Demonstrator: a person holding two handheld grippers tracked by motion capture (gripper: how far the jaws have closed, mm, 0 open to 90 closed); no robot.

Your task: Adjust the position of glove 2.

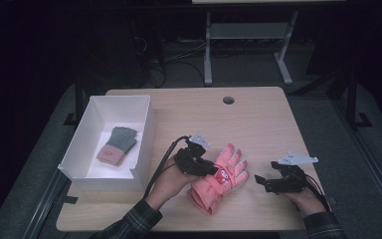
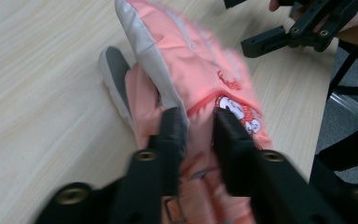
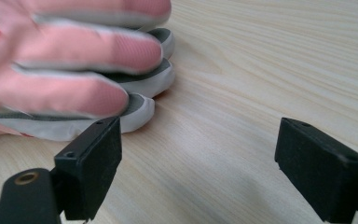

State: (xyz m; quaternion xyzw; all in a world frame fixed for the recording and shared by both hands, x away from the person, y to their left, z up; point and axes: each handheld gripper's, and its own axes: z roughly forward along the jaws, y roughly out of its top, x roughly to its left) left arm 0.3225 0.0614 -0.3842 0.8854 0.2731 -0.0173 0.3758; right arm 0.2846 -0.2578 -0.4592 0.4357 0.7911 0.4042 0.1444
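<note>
- The pink ski glove [image 1: 220, 179] is lying on the wooden table [image 1: 258, 119], near the front edge, its fingers pointing away from the person and slightly right.
- The left gripper [image 1: 210, 169] is sitting over the glove's back, right at the cartoon patch [image 2: 240, 116]; in the left gripper view a ridge of pink fabric is standing between the two black jaws.
- Those jaws are parted a little; whether the pads are pressing the fabric I cannot tell.
- The right gripper [image 1: 261, 181] is resting on the table just beside the glove's fingers, apart from them, jaws spread wide with only bare wood between them.
- In the right gripper view the glove's grey-edged fingertips [image 3: 140, 88] are lying just beyond one jaw.
- At the table's left side a white box [image 1: 92, 112] is sitting, and inside it a knitted glove [image 1: 117, 145], grey with a pink cuff, is lying flat.
- Plaid sleeves [image 1: 134, 221] are coming in from the bottom edge.
</note>
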